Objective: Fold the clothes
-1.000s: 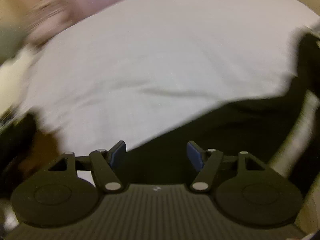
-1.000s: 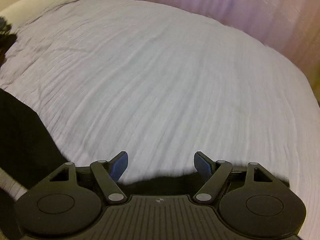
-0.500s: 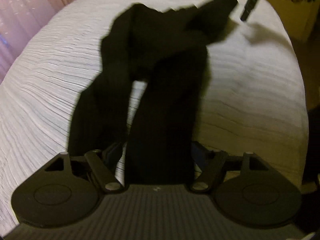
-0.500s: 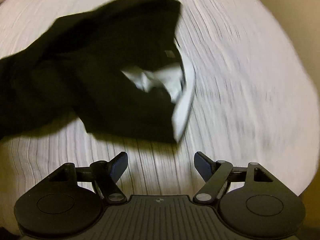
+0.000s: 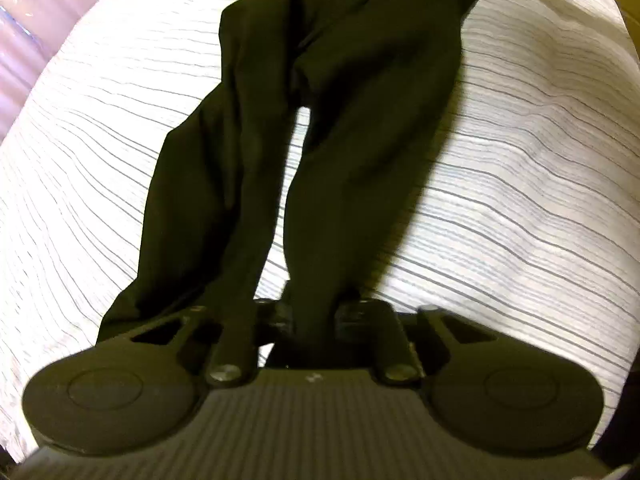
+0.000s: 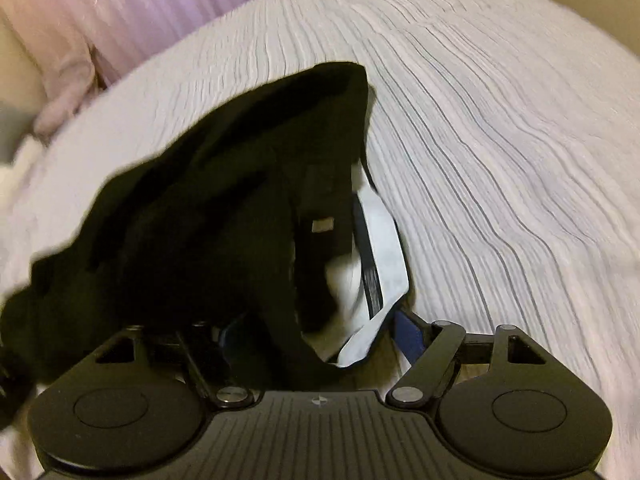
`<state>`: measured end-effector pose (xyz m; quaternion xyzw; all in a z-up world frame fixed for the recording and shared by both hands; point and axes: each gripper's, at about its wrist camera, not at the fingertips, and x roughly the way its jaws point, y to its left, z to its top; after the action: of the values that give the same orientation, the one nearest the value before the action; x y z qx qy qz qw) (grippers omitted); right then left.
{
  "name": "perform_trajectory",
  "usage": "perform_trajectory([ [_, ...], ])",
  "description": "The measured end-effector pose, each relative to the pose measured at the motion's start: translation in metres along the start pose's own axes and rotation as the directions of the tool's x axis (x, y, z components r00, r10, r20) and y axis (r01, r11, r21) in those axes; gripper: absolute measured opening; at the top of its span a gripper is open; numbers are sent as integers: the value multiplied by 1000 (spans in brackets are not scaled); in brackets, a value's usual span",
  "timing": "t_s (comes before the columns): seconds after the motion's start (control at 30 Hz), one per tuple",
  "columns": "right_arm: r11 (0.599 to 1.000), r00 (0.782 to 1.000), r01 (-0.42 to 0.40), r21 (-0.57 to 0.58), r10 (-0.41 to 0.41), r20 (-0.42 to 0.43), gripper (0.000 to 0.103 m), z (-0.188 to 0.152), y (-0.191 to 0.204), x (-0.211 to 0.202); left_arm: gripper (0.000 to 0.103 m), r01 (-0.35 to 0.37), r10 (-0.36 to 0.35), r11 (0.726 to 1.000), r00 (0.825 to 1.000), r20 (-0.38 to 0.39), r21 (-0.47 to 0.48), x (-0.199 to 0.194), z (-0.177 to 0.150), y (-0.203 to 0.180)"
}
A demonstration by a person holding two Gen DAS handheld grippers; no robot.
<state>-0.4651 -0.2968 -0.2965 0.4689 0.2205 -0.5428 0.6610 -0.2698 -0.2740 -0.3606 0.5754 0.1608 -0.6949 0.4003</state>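
Observation:
Black trousers [image 5: 352, 160] lie lengthwise on the striped white bedsheet [image 5: 520, 200], their two legs running toward me. My left gripper [image 5: 312, 316] is closing its jaws on the end of the right leg, and the pads press the cloth from both sides. In the right wrist view the waist end of the trousers [image 6: 200, 220] is bunched, with white inner lining [image 6: 384, 240] showing. My right gripper [image 6: 316, 332] stands open with the black waistband and lining between its fingers. Its left finger is buried under cloth; the blue right pad [image 6: 408, 328] is bare.
The bedsheet [image 6: 500, 140] spreads wide to the right of the trousers. A pink curtain [image 6: 140, 8] hangs beyond the bed's far edge, also at the upper left [image 5: 32, 8] in the left wrist view. A tan surface [image 5: 630, 4] borders the bed at top right.
Both grippers swung over the bed to the trousers. The left one came to a leg end and shut on it. The right one moved up to the waist, which now lies between its open fingers.

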Motion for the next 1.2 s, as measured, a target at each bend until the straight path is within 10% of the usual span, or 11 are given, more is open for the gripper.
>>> perform_trajectory([
  [0.17, 996, 997, -39, 83, 44, -67, 8, 9, -11, -9, 3, 65, -64, 997, 998, -21, 34, -22, 2, -3],
  [0.43, 996, 984, 84, 17, -80, -162, 0, 20, -24, -110, 2, 247, -245, 961, 969, -37, 124, -94, 6, -38],
  [0.6, 976, 949, 213, -52, -219, -228, 0, 7, -42, -173, 2, 467, -463, 875, 884, -60, 129, -132, 12, -82],
  [0.67, 966, 933, 250, -72, -260, -250, 0, -1, -48, -183, 3, 476, -471, 871, 880, -68, 119, -129, 14, -95],
  [0.93, 851, 850, 358, -384, -467, -244, 0, -17, -7, -139, 33, 292, -296, 954, 953, -65, -61, -129, -17, -57],
  [1.03, 822, 864, 357, -443, -471, -178, 1, -15, 25, -134, 65, 99, -104, 991, 993, -55, -90, -130, -44, -23],
  [1.1, 780, 875, 350, -519, -470, -116, 18, -14, 59, -120, 76, -37, 33, 997, 998, -62, -73, -122, -63, -3],
  [1.17, 740, 894, 326, -588, -444, -62, 79, -14, 93, -99, 76, -114, 110, 992, 990, -88, -49, -103, -86, 17],
  [1.2, 723, 906, 301, -622, -420, -51, 79, -14, 111, -85, 76, -135, 131, 990, 987, -97, -30, -93, -99, 25],
])
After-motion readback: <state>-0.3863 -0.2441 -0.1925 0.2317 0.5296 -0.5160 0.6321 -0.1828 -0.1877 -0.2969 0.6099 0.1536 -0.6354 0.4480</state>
